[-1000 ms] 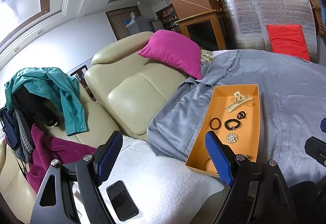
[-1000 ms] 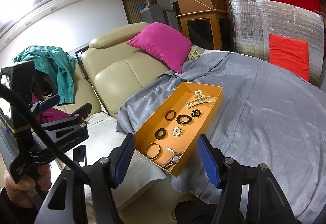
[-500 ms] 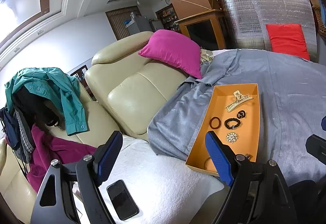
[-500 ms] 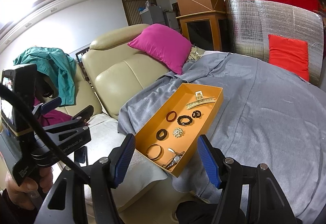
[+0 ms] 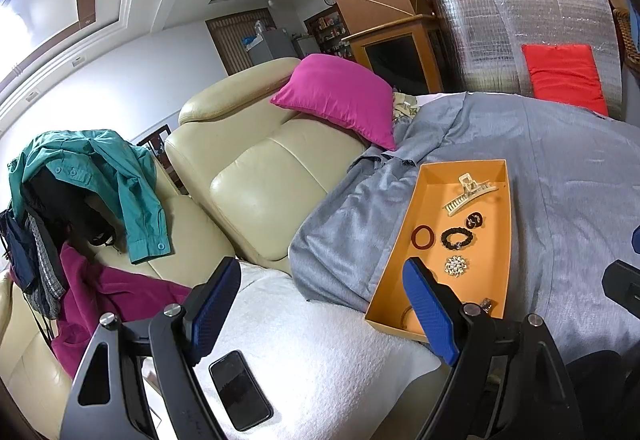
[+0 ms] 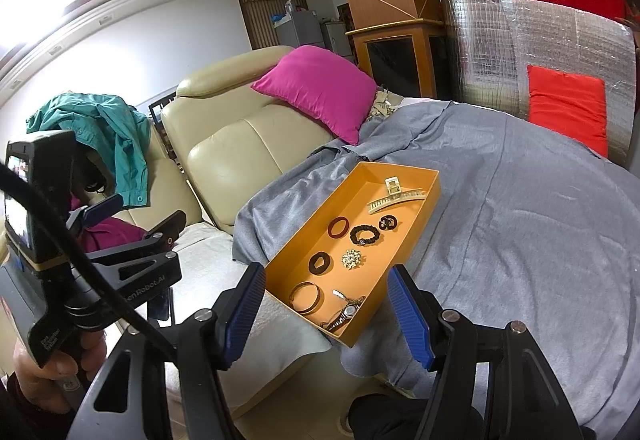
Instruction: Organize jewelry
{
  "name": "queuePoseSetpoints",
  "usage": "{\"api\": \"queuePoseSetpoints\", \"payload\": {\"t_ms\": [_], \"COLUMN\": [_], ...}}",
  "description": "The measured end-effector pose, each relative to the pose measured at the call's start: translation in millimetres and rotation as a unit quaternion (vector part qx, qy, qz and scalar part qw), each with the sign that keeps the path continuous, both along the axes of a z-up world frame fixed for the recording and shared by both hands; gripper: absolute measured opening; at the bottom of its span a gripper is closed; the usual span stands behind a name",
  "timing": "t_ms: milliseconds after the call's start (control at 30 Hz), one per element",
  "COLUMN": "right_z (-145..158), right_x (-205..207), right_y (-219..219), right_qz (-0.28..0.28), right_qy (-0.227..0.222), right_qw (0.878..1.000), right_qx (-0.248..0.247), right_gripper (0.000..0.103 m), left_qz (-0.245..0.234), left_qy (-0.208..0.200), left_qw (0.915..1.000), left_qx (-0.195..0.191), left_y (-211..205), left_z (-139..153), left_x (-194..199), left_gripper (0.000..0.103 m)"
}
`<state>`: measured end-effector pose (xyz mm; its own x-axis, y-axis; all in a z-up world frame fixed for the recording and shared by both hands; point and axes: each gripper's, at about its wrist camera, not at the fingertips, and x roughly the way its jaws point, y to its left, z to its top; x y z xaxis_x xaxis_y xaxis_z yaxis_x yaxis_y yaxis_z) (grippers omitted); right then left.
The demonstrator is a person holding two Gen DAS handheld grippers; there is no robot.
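Orange rectangular tray [image 6: 416, 228] on grey cloth [image 6: 520, 224], holding cream claw clip [image 6: 394, 196], round scrunchies, sparkly brooch [image 6: 351, 259], metal bangle [image 6: 306, 296]. Left gripper [image 5: 320, 316], right gripper [image 6: 326, 314]: ribbed blue pads apart, nothing grasped, near tray's near end.

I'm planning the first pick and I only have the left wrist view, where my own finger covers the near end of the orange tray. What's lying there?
Observer: A gold bangle lies flat at the near end of the orange tray, towards its left wall.
Operator: Anything beside it?
Observer: A metal watch, towards the tray's near right corner.
Operator: And just beyond those two?
Observer: A dark scrunchie, left of the sparkly brooch and not touching it.
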<state>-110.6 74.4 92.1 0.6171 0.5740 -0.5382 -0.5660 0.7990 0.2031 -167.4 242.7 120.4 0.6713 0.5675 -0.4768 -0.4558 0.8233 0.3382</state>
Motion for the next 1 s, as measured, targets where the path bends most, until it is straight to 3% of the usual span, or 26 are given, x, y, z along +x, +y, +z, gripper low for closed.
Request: {"api": "queuePoseSetpoints", "payload": {"t_ms": [1000], "right_z": [-1.0], "right_x": [-0.3], "right_y": [15.9], "right_qz": [0.003], "right_qy": [0.002], "right_qw": [1.000], "right_qx": [-0.005], "right_gripper": [0.068], "left_qz": [0.006], "left_qy": [0.001], "left_qw": [0.9999], "left_qx": [-0.008], "left_y": [13.4], "left_z": [-3.7], "left_x": [-3.2], "left_gripper": [0.083]}}
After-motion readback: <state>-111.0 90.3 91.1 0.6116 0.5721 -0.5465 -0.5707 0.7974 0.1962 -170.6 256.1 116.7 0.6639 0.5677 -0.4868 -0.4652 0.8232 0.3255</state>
